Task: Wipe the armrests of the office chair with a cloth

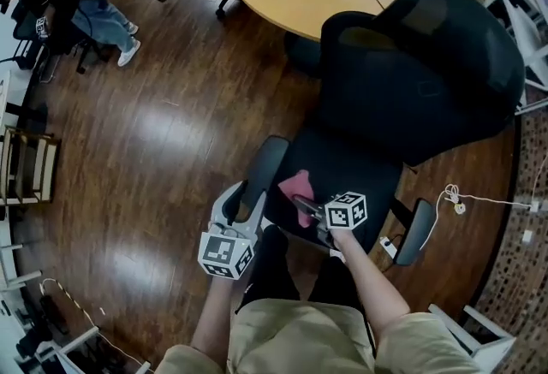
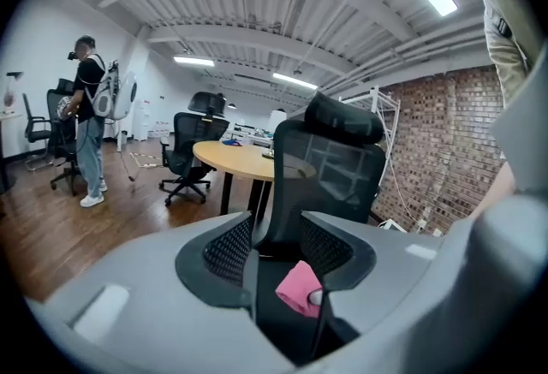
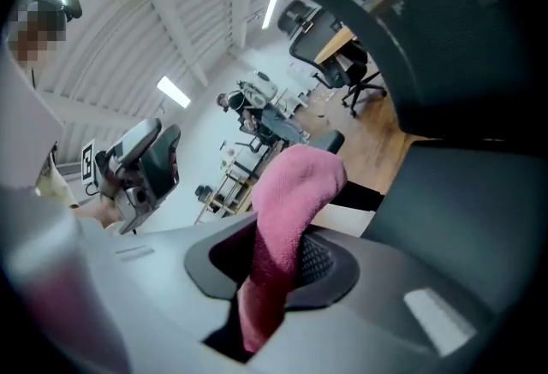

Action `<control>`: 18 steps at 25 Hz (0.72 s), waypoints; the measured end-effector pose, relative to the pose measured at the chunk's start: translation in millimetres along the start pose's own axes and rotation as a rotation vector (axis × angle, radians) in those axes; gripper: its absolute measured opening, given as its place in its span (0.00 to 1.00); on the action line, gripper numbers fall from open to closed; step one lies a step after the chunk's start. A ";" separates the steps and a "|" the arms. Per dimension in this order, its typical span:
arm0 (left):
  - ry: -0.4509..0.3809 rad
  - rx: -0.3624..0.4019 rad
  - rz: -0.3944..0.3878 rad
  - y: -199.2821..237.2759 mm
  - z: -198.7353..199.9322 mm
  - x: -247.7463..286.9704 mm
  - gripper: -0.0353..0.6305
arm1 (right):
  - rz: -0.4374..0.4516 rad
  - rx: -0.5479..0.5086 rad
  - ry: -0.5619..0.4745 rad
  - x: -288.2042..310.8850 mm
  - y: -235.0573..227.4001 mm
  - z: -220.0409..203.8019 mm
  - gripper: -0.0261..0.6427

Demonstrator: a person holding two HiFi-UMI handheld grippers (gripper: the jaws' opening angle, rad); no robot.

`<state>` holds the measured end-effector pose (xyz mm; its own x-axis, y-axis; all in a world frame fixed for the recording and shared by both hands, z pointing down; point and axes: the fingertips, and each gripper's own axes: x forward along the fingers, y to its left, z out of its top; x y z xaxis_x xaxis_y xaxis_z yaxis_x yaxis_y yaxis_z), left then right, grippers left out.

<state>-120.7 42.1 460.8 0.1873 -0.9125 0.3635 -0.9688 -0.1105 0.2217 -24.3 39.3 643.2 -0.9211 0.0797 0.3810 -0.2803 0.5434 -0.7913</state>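
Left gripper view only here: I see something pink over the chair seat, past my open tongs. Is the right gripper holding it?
Observer: Yes. In the right gripper view the right gripper has its tongs shut on the pink cloth.
Operator: Where's the nearest armrest?
Observer: Head view: the armrest on your left lies right by the left gripper.
Operator: And the other one?
Observer: The far armrest sits right of the seat, clear of the cloth.

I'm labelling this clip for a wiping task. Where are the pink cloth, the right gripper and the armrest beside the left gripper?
pink cloth (image 3: pixel 291 201), right gripper view, raised fold beyond the jaws.
right gripper (image 1: pixel 305 204), head view, between its fingertips.
armrest (image 1: pixel 266 163), head view, middle of its pad.
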 end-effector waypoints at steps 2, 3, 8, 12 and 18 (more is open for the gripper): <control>0.022 0.009 -0.039 -14.0 -6.8 16.6 0.29 | -0.010 0.066 -0.078 -1.6 -14.1 3.8 0.15; 0.037 0.013 -0.059 -19.6 -10.8 25.4 0.29 | -0.017 0.106 -0.133 -0.5 -23.1 6.6 0.15; 0.100 0.054 -0.109 -17.2 -19.3 65.8 0.29 | -0.062 0.259 -0.321 40.1 -71.0 16.2 0.15; 0.123 0.081 -0.116 -14.3 -26.9 89.8 0.29 | -0.025 0.325 -0.373 68.3 -99.5 19.4 0.14; 0.169 0.131 -0.149 -5.5 -34.2 101.5 0.29 | 0.047 0.305 -0.390 93.9 -106.0 24.0 0.13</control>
<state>-90.8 -36.5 527.4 0.3430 -0.8047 0.4845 -0.9393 -0.2988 0.1687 -87.6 -30.9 751.4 -0.9508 -0.2517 0.1804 -0.2485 0.2724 -0.9296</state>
